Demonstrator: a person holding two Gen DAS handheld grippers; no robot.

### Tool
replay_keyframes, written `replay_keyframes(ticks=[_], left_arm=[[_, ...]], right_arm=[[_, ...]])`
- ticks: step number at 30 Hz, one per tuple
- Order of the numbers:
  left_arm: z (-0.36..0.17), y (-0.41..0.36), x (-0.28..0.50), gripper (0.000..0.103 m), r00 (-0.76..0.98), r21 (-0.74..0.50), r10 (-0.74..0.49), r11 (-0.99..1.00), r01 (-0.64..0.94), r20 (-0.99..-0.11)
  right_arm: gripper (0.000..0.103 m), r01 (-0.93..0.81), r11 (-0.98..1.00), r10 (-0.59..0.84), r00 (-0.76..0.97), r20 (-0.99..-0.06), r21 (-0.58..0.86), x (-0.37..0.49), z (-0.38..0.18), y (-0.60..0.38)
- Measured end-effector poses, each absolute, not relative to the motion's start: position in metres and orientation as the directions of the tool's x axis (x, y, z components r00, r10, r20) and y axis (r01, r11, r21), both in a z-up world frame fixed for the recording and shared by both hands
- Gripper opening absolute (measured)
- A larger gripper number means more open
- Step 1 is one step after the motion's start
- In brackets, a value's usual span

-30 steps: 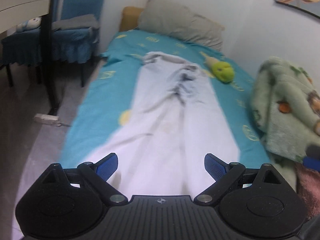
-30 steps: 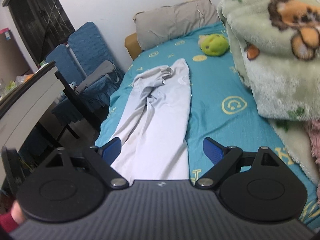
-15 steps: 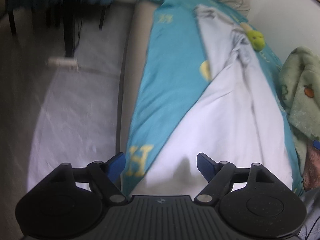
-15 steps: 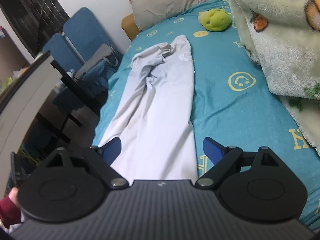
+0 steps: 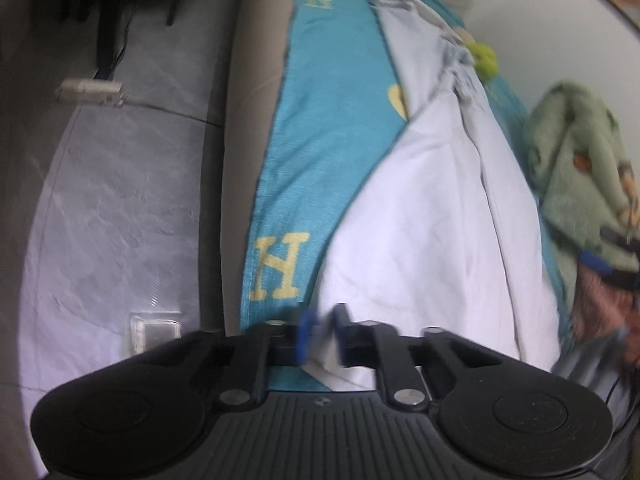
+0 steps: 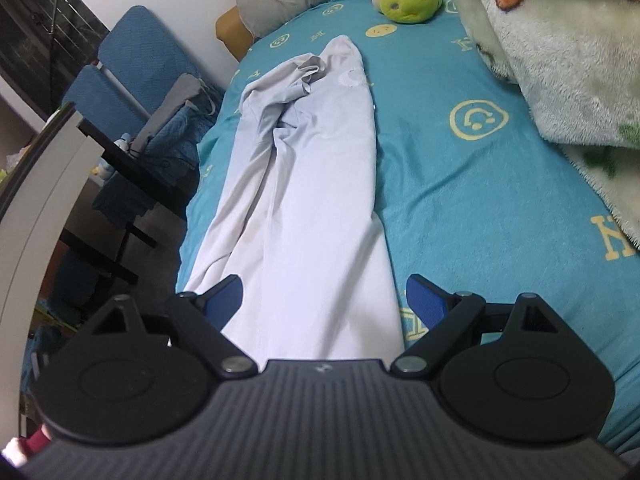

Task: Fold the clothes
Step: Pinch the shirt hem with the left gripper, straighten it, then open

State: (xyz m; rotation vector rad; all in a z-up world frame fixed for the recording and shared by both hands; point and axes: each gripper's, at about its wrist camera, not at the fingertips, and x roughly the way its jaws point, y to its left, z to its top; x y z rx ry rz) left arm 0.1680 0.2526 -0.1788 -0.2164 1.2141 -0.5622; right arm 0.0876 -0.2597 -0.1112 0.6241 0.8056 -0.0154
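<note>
A pair of white trousers (image 6: 312, 184) lies lengthwise on a teal bed sheet (image 6: 460, 184), waist at the far end, leg ends nearest me. In the left wrist view the trousers (image 5: 432, 216) spread toward the sheet's near left edge. My left gripper (image 5: 322, 338) has its blue pads nearly together on the near left hem corner of the trousers. My right gripper (image 6: 324, 300) is open, one finger on each side of the right leg end, just above it.
A green plush toy (image 6: 408, 0) and a grey pillow (image 6: 288, 0) lie at the bed's head. A fleece blanket (image 6: 560, 48) is heaped along the right. Blue chairs (image 6: 132, 80) and a dark table stand left. A power strip (image 5: 88, 90) lies on the grey floor.
My left gripper swung left and down to the trousers' left hem corner and closed from wide open. My right gripper moved closer to the right leg end and stayed open.
</note>
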Motion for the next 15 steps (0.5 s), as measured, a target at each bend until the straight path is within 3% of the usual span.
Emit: replay_keyframes(ticks=[7, 15], left_arm=[[-0.103, 0.193, 0.139, 0.002, 0.323, -0.227, -0.42, 0.838, 0.495, -0.848], [-0.04, 0.073, 0.054, 0.002, 0.325, -0.097, -0.473, 0.673, 0.733, -0.819]], right_arm=[[0.09, 0.247, 0.811, 0.227, 0.702, -0.675, 0.53, 0.083, -0.11, -0.261], [0.09, 0.27, 0.794, 0.241, 0.684, -0.689, 0.545, 0.078, -0.116, -0.268]])
